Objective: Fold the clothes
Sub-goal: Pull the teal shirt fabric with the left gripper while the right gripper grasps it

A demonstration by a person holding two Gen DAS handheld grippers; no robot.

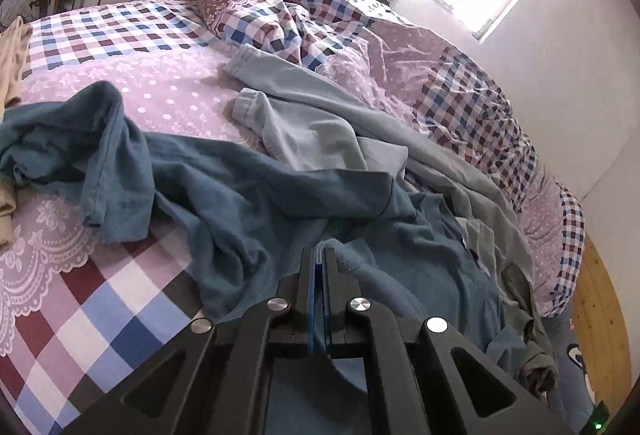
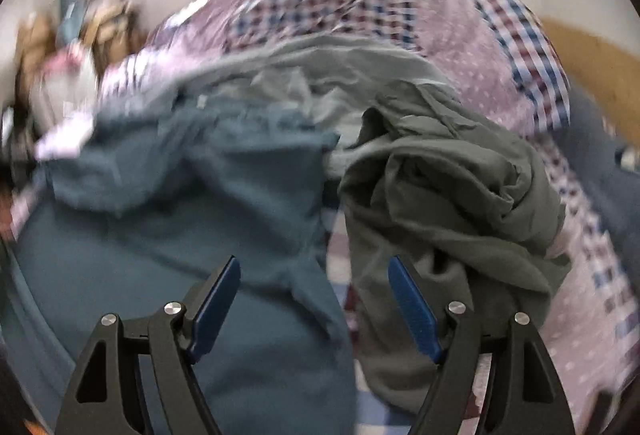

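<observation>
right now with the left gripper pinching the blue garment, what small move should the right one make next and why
Probably ease the right gripper down onto the teal-blue garment and close. Its jaws stand open over that cloth with nothing pinched, while the left gripper is shut on a fold of it. A second grip would let the crumpled garment be spread for folding.

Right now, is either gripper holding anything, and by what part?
The left gripper is shut on the teal garment, pinching a stitched edge of it. The right gripper is open above the teal and grey-green garment, holding nothing.
</observation>
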